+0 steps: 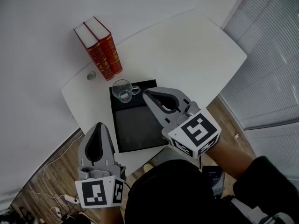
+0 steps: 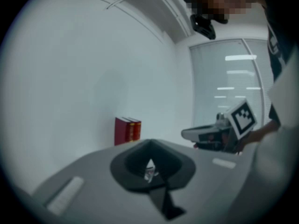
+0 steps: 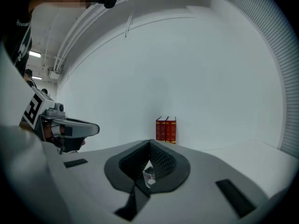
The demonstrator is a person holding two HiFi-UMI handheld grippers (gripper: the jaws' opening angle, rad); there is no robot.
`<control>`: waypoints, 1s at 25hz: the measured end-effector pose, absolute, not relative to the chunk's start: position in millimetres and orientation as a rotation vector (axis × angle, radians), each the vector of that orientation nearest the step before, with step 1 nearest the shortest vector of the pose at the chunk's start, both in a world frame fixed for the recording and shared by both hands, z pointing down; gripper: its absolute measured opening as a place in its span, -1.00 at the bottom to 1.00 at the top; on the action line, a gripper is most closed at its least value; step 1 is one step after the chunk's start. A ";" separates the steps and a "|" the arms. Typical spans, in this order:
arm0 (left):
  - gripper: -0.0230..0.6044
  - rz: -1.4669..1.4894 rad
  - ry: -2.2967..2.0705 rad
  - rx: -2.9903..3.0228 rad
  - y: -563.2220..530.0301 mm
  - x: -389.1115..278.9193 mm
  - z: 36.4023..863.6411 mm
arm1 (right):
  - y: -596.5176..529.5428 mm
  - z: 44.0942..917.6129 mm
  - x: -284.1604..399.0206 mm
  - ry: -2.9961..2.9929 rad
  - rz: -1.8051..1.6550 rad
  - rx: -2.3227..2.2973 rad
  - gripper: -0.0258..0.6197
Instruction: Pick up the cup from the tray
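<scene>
A clear glass cup (image 1: 123,89) with a handle stands upright at the far end of a black tray (image 1: 140,129) on the white table (image 1: 196,55). My right gripper (image 1: 146,94) hovers over the tray, shut and holding nothing, its tip just right of the cup's handle. My left gripper (image 1: 99,125) hangs shut and empty off the table's near left edge, left of the tray. In the left gripper view the cup (image 2: 149,171) shows small through the gap under the closed jaws. The right gripper view shows the cup (image 3: 149,175) the same way.
Two red books (image 1: 99,48) stand upright at the table's far left, beyond the tray. A small grey round object (image 1: 91,76) lies beside them. Window blinds (image 1: 271,64) run along the right. Cables and a power strip (image 1: 70,199) lie on the wooden floor.
</scene>
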State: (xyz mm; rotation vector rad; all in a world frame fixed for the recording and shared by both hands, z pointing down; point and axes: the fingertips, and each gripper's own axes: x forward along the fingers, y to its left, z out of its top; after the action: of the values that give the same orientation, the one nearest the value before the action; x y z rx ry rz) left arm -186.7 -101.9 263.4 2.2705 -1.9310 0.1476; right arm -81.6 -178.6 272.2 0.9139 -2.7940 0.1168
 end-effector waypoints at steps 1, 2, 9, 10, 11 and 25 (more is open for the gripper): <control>-0.93 0.150 -1.930 2.269 -106.4 -185.4 263.2 | -183.8 272.1 -80.6 -2.794 0.120 0.913 -0.88; -0.93 0.154 -1.929 2.268 -111.1 -184.2 263.3 | -189.3 272.1 -79.9 -2.794 0.122 0.911 -0.88; -0.93 0.175 -1.934 2.232 -144.9 -179.7 271.9 | -227.4 275.1 -78.0 -2.803 0.142 0.889 -0.88; -0.93 0.178 -1.937 2.227 -149.4 -178.8 273.9 | -232.4 276.7 -77.4 -2.803 0.144 0.884 -0.88; -0.93 0.182 -1.938 2.222 -153.8 -177.7 276.2 | -237.3 278.4 -76.5 -2.802 0.147 0.880 -0.88; -0.93 0.273 -1.921 2.140 -195.6 -165.6 321.0 | -289.6 298.7 -63.5 -2.783 0.224 0.845 -0.88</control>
State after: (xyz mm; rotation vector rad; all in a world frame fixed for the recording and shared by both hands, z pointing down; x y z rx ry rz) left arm -165.6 -195.6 321.0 2.1405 -1.9211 0.2735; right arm -63.5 -289.6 298.7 0.8455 -2.7833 0.2236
